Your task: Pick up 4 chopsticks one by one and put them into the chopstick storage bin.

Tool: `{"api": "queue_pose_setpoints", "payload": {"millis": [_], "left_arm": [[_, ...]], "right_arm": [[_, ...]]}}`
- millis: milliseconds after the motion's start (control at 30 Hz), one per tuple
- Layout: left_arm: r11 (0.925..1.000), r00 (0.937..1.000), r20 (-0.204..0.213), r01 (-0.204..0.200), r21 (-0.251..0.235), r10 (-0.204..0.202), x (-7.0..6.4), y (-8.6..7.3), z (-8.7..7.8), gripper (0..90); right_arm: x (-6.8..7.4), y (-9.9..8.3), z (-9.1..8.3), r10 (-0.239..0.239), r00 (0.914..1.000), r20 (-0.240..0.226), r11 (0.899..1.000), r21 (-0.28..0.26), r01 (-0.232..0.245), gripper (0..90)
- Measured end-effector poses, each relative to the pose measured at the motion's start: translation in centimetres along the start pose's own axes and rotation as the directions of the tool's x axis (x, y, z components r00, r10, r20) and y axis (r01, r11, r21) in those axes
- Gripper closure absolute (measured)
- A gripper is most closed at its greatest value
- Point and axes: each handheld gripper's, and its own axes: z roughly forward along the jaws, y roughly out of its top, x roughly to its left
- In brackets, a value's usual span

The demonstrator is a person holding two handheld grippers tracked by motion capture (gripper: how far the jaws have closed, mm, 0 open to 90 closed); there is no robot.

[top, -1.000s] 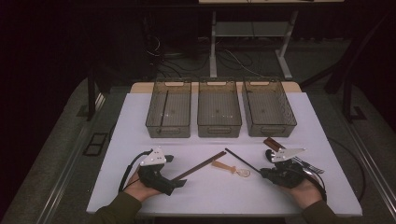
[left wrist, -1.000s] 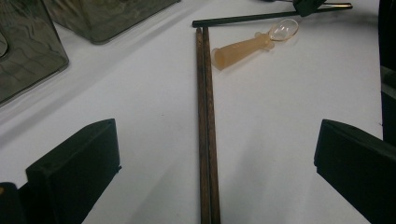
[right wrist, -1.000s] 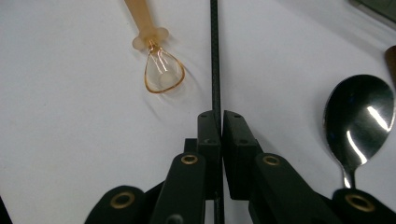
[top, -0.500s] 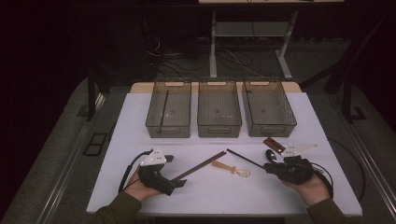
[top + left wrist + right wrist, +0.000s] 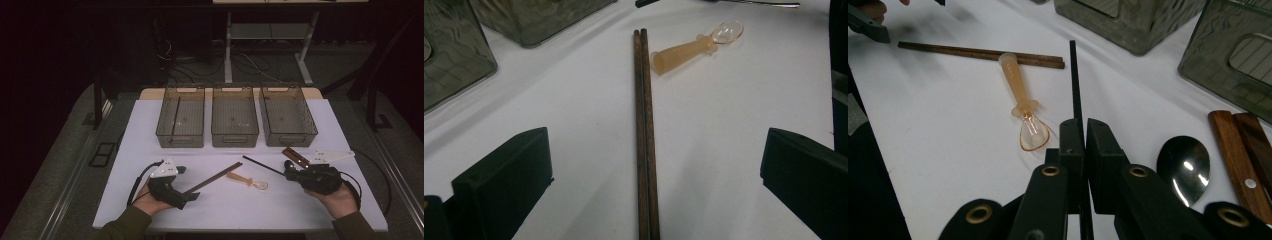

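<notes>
A pair of brown chopsticks [image 5: 215, 177] lies on the white table [image 5: 150, 130], and runs up between the wide-apart jaws of my left gripper [image 5: 651, 150]. That left gripper [image 5: 186, 193] is open and rests at the table's front left. My right gripper [image 5: 291, 174] at the front right is shut on a thin black chopstick [image 5: 262, 165], which sticks out past the jaws [image 5: 1075, 85]. A translucent orange spoon [image 5: 247, 180] lies between the two grippers, its bowl [image 5: 1034, 134] close to the right gripper [image 5: 1084, 135].
Three smoky plastic trays [image 5: 235, 117] stand in a row at the back; the left one holds a black stick [image 5: 175, 117]. A metal spoon [image 5: 1183, 165] and wooden handles [image 5: 1243, 145] lie to the right of the right gripper.
My right gripper has moved a little away from the front edge with the black chopstick in it. The left gripper and the brown chopsticks have stayed put.
</notes>
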Motion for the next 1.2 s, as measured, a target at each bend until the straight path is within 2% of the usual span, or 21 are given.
{"api": "queue_pose_setpoints", "payload": {"millis": [800,1200], "left_arm": [[1.0000,1.0000,0.000,0.006,0.003,-0.006,0.1,-0.1,0.1,0.0],[0.9998,0.9998,0.001,0.019,-0.010,-0.019,0.0,-0.1,0.1,0.0]], "right_arm": [[-0.4,2.9,0.1,-0.004,0.9996,-0.027,0.997,-0.080,0.002,85.6],[-0.1,5.2,1.4,-0.013,0.9990,-0.043,0.993,-0.116,0.008,85.6]]}}
